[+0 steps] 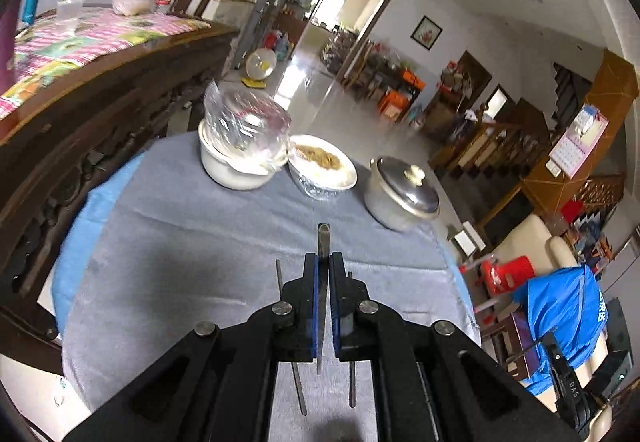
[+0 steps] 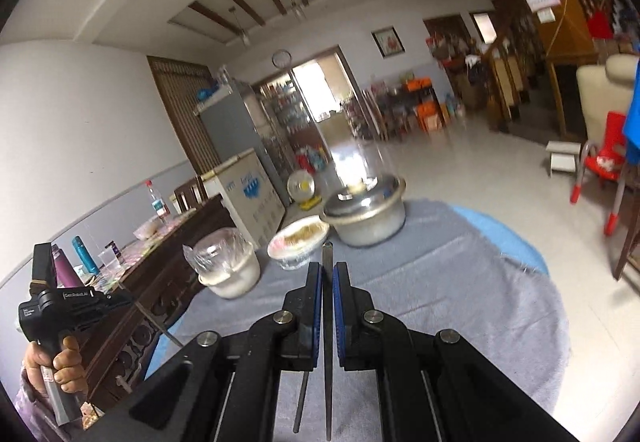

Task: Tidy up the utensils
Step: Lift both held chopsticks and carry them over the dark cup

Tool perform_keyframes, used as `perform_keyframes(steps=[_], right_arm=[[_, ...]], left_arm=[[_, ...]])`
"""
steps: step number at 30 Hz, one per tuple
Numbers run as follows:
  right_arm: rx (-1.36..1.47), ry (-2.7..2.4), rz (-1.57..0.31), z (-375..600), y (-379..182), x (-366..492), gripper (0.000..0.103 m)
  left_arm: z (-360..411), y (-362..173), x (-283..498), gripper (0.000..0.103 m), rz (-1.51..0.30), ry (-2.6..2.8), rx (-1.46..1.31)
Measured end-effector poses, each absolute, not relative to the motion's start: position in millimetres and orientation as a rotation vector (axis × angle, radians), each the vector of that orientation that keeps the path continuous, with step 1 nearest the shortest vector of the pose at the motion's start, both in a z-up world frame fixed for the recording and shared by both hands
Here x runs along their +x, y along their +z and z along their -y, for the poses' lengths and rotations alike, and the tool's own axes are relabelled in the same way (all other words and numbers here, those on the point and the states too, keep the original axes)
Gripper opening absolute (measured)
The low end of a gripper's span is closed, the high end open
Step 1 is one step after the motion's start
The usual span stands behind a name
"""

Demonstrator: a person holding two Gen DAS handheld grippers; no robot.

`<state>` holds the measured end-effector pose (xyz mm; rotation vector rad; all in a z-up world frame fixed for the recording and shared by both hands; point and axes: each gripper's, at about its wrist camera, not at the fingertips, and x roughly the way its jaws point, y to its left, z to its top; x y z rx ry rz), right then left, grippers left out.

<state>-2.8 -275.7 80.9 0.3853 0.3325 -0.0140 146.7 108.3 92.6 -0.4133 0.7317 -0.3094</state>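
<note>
Left to right.

Left gripper [image 1: 324, 262]: jaws all but closed, clamped on a thin metal chopstick [image 1: 323, 242]. Its squared end sticks out past the fingertips and the rest runs back between the pads. It is held in the air above the grey-clothed worktop [image 1: 180, 242], not touching it.

Right gripper [image 2: 327, 270]: same state, nearly shut on a second metal chopstick [image 2: 327, 254], also lifted clear of the cloth and pointing toward the dishes.

Far edge of the worktop, left to right: a white bowl with a plastic bag [image 1: 240, 146] over it, a plate of food [image 1: 324, 166] just beside it, then a lidded steel pot [image 1: 400, 192] a little apart. No utensil holder or tray is visible in either view.

Step, my read: carry phase. One chopstick is picked up in each gripper, neither is placed yet.

Next move calls for: bringing the two sticks parallel and ends level, then lowering them onto bare cloth short of the dishes. The grip is narrow and the sticks are slim and smooth, so they may pivot in the pads. Keep both clamped until they rest on the cloth.
</note>
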Motion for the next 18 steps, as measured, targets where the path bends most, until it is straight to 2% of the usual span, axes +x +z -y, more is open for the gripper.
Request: perform_keyframes(steps=[18], right_arm=[[0.198,-0.039,-0.139,246.6,176.3,-61.2,0.006]], left_arm=[[-145.7,178.7,88.0,0.005,-0.597,-0.252,-0.316]])
